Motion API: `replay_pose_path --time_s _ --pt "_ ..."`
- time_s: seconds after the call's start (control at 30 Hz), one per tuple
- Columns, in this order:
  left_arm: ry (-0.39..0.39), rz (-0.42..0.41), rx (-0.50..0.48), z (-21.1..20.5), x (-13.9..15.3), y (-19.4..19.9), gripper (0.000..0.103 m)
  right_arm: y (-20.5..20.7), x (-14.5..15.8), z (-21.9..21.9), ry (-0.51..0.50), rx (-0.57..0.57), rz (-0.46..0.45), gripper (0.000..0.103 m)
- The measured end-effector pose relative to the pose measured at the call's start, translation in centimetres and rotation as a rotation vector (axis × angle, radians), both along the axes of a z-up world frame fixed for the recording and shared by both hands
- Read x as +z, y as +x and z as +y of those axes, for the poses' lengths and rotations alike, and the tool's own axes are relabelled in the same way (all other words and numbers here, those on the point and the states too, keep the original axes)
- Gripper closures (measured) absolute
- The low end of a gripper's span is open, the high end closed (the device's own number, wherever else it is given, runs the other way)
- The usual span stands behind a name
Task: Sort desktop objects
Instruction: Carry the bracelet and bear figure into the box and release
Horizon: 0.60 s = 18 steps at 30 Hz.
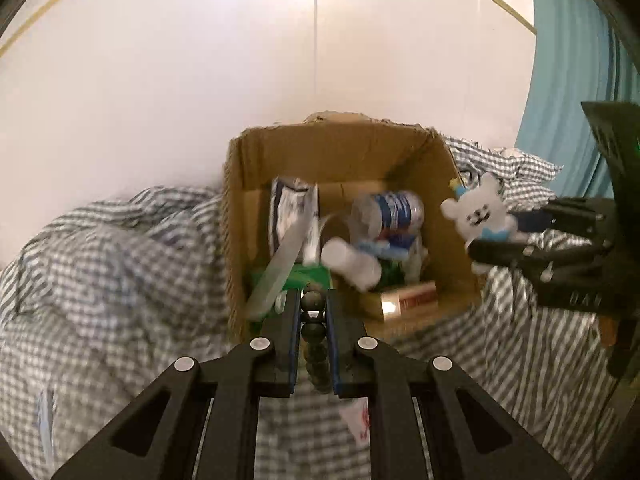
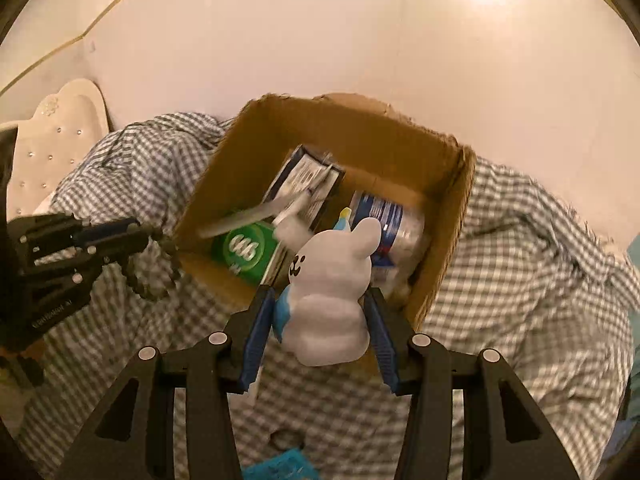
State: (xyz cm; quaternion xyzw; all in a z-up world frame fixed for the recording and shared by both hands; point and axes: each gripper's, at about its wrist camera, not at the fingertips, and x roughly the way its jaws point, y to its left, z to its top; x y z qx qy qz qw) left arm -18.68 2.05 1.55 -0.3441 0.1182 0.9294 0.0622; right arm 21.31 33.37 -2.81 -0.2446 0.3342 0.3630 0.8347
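Left wrist view: beads (image 1: 313,320) are clamped by the left gripper (image 1: 313,308), lower strand hidden. A bear (image 2: 332,292) is pinched in the right gripper (image 2: 320,308); box (image 1: 256,152) contents are blurred.

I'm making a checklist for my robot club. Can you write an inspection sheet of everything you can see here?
Surface: grey checked cloth, rumpled, covering everything under the box.
Job's things: open cardboard box holding a plastic bottle, a green packet, a dark carton and a gold box.
Clutter: blue mesh item at the near edge; white paper scrap on the cloth.
Grippers: left gripper shut on a dark bead string; right gripper shut on a white bear toy, both near the box.
Cables: nothing seen.
Surroundings: white wall, teal curtain, white padded chair.
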Motion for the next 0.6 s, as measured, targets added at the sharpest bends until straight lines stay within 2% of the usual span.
replay_pose_path --time_s 0.17,0.27,0.33,0.5,0.53,0.57,0.6 --pt "0.055 -0.047 -0.035 1.3 -1.2 -6.9 0.091 3.7 -0.8 2.4 -0.05 0.028 -0.028 0.057" --pt "0.082 -0.078 -0.008 1.1 -2.8 -10.2 0.091 5.6 -1.7 3.7 -0.085 0.041 -0.033 0.057" --pt "0.068 -0.082 -0.002 1.1 -3.2 -11.3 0.091 6.5 -2.2 4.3 -0.096 0.046 -0.035 0.057" --pt "-0.027 -0.05 -0.019 1.8 -3.4 -12.6 0.091 8.6 -2.9 5.4 -0.075 0.057 -0.002 0.057" --pt "-0.032 -0.043 -0.015 1.8 -3.3 -12.8 0.091 8.7 -3.1 5.5 -0.073 0.055 -0.007 0.056" --pt "-0.037 -0.032 -0.005 1.9 -3.3 -12.8 0.089 8.7 -3.1 5.5 -0.065 0.053 -0.019 0.045" --pt "-0.041 -0.031 -0.003 1.9 -3.2 -12.8 0.088 8.7 -3.1 5.4 -0.056 0.055 -0.02 0.04"
